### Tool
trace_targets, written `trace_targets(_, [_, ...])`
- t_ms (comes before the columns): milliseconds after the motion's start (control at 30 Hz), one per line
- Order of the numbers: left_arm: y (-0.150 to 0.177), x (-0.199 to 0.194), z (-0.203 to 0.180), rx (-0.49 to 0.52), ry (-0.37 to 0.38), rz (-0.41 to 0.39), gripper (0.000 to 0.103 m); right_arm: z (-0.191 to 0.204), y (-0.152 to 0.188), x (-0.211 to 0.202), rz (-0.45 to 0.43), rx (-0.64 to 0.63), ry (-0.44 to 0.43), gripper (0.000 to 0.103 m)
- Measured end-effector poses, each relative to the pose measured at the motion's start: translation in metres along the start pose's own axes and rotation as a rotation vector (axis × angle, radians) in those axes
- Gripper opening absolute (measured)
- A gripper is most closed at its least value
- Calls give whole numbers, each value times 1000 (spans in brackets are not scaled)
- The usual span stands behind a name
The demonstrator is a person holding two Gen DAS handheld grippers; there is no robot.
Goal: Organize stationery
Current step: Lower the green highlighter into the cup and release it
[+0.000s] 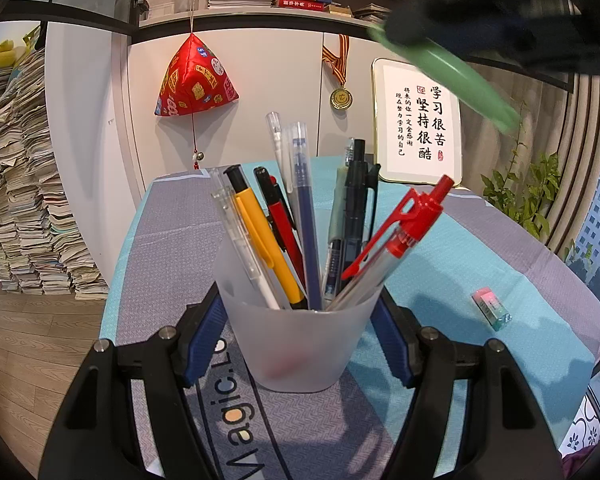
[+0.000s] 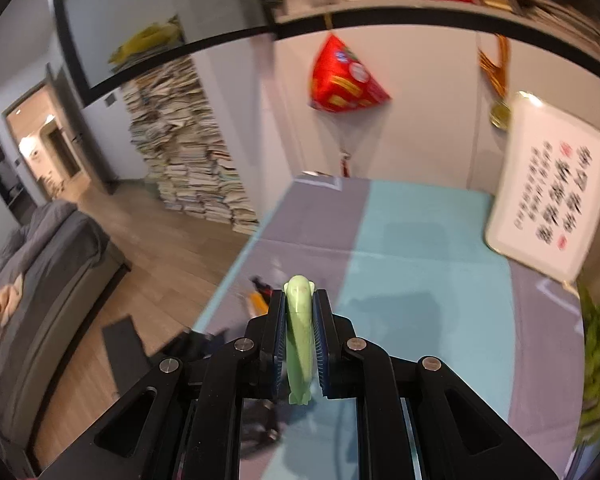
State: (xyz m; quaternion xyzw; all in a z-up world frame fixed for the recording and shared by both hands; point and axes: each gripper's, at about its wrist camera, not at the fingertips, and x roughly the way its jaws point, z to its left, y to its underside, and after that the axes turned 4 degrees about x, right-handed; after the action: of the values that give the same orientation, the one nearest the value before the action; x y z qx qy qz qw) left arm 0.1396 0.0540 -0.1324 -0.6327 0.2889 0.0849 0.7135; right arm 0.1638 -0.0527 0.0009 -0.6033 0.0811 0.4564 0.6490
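Note:
My left gripper [image 1: 300,312] is shut on a frosted plastic cup [image 1: 300,340] that stands on the desk mat and holds several pens, among them a yellow one [image 1: 268,240], a red one [image 1: 404,232] and a blue one [image 1: 304,216]. My right gripper [image 2: 299,300] is shut on a green pen [image 2: 299,336] and holds it in the air above the desk. In the left wrist view this green pen [image 1: 452,76] shows blurred at the upper right, above the cup, with the dark right gripper [image 1: 480,12] behind it. Pen tips [image 2: 260,296] peek out left of the right fingers.
A pink and green eraser [image 1: 492,307] lies on the mat to the right of the cup. A framed calligraphy board [image 1: 420,120] leans against the wall at the back. A potted plant [image 1: 532,196] stands at the right. The desk's left edge drops to the wooden floor.

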Motion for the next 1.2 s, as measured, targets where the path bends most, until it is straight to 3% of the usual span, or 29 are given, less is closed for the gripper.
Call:
trace_targets(200, [0,0,0,-1,1,0,68,9,-13,24,4,9,-76,14])
trace_targets(467, [1,1,0,-7,7,-1,68,4,-7,54,58,28,-67,14])
trace_targets(1200, [1,0,-1,-2,5,-1,68,6,7,68,89,27,-87,14])
